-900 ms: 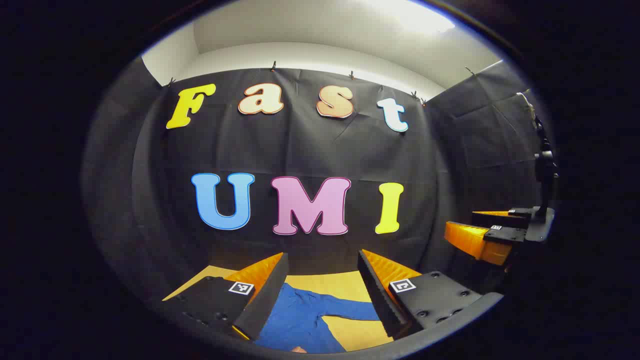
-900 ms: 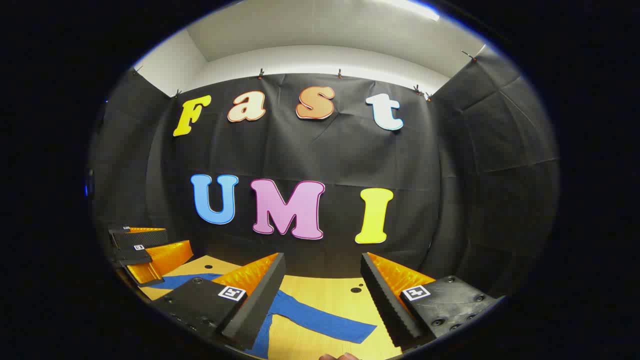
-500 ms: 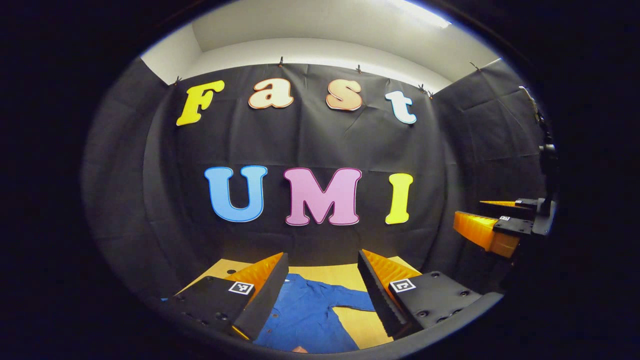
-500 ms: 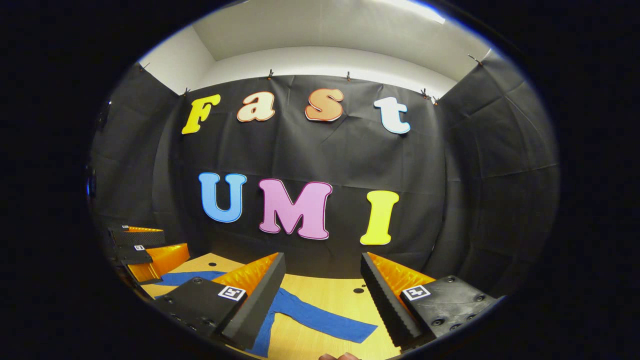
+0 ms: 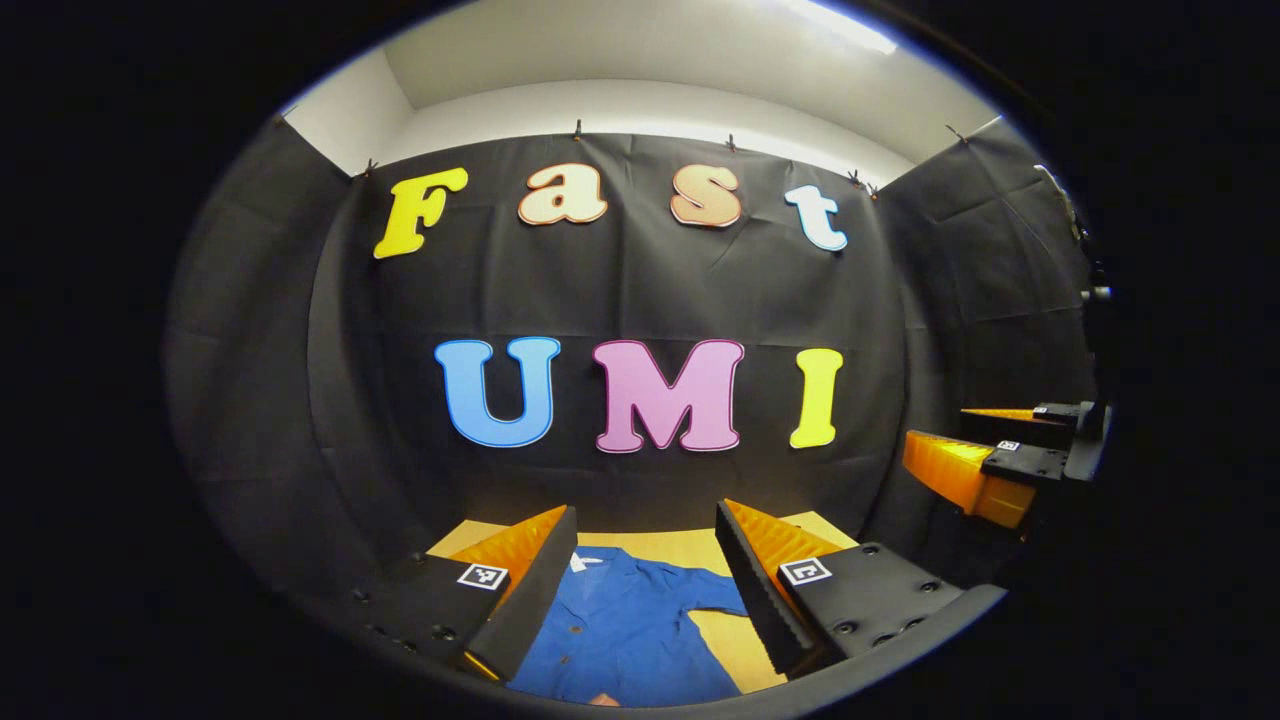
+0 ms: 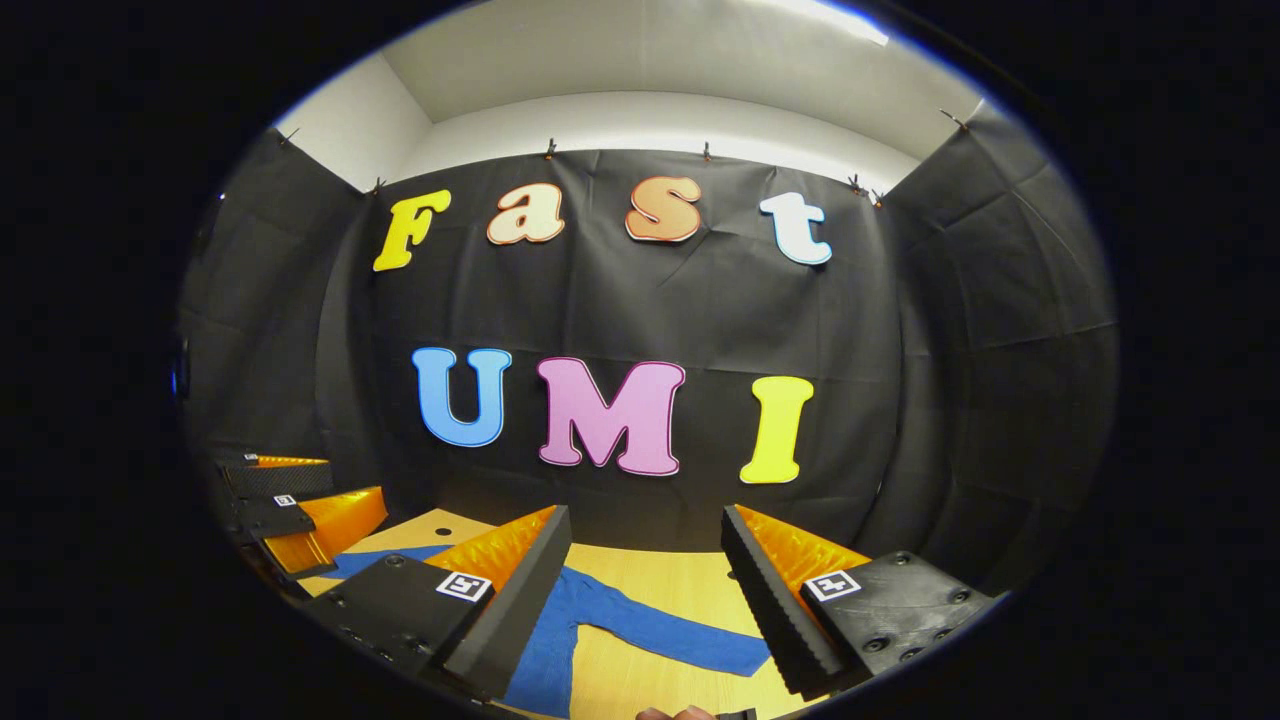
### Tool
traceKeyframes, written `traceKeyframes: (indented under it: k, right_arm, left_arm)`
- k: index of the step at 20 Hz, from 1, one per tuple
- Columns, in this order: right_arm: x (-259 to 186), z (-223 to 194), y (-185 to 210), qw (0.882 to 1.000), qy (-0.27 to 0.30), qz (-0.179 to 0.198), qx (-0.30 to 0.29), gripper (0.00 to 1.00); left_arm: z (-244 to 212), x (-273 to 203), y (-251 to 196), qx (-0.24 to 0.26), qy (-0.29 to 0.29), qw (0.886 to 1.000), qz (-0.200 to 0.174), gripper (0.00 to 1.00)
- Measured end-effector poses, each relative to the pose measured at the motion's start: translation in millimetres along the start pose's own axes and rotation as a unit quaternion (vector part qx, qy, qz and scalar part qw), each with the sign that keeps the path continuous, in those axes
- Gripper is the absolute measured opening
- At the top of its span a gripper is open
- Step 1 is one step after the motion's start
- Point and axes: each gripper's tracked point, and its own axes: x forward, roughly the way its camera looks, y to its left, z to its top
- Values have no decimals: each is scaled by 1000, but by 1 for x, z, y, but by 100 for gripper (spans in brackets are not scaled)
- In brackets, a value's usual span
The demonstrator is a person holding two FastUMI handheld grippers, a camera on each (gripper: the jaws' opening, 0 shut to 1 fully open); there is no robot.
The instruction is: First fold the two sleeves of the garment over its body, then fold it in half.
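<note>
A blue button-up garment [image 5: 625,630] lies flat on the wooden table [image 5: 690,548], collar toward the far wall. In the left gripper view my left gripper [image 5: 640,580] hovers open above its body, nothing between the fingers. One blue sleeve [image 6: 665,632] stretches to the right across the table in the right gripper view, below my open right gripper [image 6: 645,585]. The right gripper [image 5: 985,455] also appears at the right edge of the left gripper view, held above the table. At the left edge of the right gripper view, the left gripper [image 6: 290,500] hangs over the garment's other sleeve [image 6: 385,558].
Black cloth walls close the booth on three sides, close behind the table's far edge [image 6: 640,552]. A fingertip [image 6: 675,713] of the person shows at the bottom of the right gripper view.
Both views have shifted right: the garment's body with collar and buttons now sits between my left fingers, and the sleeve under my right gripper reaches further right. Both grippers remain open.
</note>
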Motion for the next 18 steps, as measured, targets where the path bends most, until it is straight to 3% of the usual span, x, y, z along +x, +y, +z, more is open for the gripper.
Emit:
traceKeyframes:
  k: [9, 18]
  right_arm:
    - [11, -11, 16, 1000, 13, -4, -16, 97]
    - [51, -41, -15, 997, 72, -19, -27, 96]
  left_arm:
    - [-10, 7, 28, -7, 9, 1000, -2, 81]
    - [-27, 33, 37, -15, 25, 999, -21, 81]
